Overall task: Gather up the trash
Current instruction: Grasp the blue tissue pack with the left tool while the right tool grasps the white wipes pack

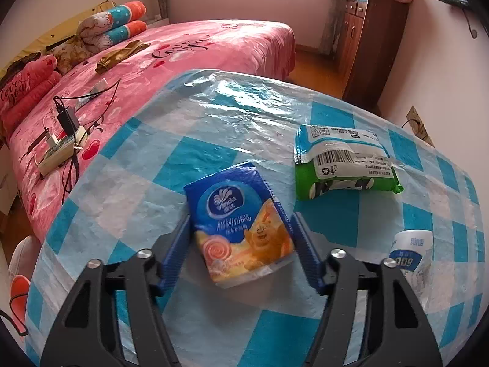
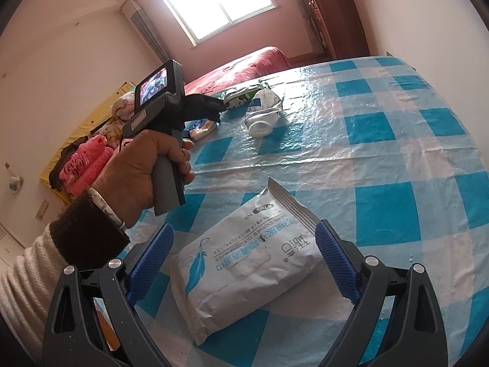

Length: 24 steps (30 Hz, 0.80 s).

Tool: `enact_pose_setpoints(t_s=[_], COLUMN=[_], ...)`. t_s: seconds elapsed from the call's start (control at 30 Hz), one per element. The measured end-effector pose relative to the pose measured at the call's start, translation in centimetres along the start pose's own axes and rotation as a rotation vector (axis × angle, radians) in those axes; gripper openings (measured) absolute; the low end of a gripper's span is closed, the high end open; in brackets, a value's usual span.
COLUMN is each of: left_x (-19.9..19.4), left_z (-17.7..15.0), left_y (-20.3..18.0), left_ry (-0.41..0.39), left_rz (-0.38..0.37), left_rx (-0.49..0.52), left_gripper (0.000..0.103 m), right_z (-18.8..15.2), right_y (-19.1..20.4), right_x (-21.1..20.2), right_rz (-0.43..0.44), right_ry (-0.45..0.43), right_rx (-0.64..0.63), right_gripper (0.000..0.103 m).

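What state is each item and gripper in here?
Left hand-held gripper: closed on the tissue pack.
Tissue pack: flat on table, gripped by its sides.
Right hand-held gripper: open, straddling the white pouch.
White pouch: flat, ungripped.
Green packet: flat, untouched.
White container: crumpled, on its side.

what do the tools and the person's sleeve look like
Both tools, left tool and right tool, have black slotted arms with silver rivets and ribbed blue pads. The left has a grey handle and a small screen. A cream knit sleeve has a dark cuff.
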<state>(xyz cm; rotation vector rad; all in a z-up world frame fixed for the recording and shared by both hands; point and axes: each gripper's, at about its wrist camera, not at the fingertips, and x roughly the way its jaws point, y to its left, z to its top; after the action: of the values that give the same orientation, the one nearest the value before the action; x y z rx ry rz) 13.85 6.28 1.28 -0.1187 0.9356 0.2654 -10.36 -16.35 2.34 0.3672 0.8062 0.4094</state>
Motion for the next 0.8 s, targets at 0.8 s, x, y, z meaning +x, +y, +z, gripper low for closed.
enact_pose_setpoints(t_s=[0.8], left_x=[-4.5], left_z=[-4.8], left_y=[3.6], left_ry=[-0.037], left_rz=[-0.140], left_rx=[0.097], left_gripper=[0.036], right_z=[-1.2], right_y=[-1.1], right_x=[-0.7], right_rz=[-0.095], right_ry=[0.010], right_rx=[0.110], right_gripper=[0.093])
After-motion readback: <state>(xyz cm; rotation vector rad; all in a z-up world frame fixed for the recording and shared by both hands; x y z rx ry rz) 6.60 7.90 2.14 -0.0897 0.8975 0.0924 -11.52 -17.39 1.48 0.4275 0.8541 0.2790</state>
